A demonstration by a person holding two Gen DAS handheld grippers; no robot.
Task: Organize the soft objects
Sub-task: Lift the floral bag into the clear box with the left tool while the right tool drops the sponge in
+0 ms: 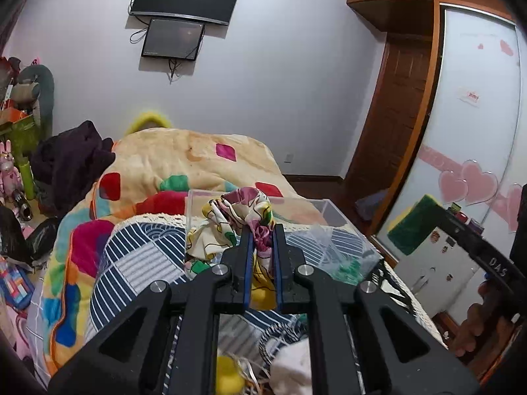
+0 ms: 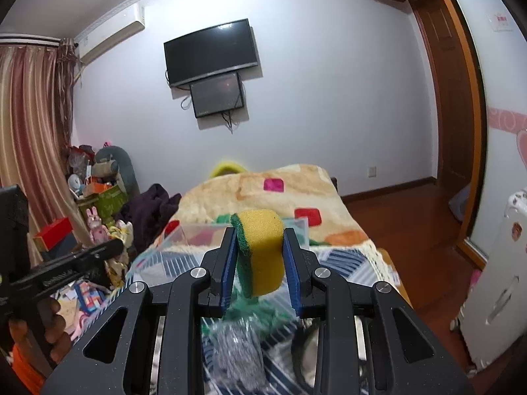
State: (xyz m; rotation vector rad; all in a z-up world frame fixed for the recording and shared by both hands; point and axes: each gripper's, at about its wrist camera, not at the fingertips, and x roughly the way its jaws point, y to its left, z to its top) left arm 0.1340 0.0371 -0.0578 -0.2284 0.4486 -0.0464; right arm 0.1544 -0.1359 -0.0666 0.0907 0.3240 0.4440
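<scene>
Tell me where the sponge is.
The yellow-and-green sponge is pinched in the right gripper, held up over the clear plastic box on the bed.

Only readable bit I can find is "DAS" in pale letters on the black arm of the right tongs [image 1: 497,265], seen from the left wrist view. The wardrobe sign [image 1: 470,96] has red print, too blurry to read.

Home bedroom: bed w/ blanket [image 2: 263,184], wall TV [image 2: 210,51], wardrobe [image 1: 477,115].

Clear box [image 1: 342,220] open-topped ahead, heaped blanket [image 1: 184,161] rising behind it, possibly bare bedspread [image 2: 346,260] right.
</scene>
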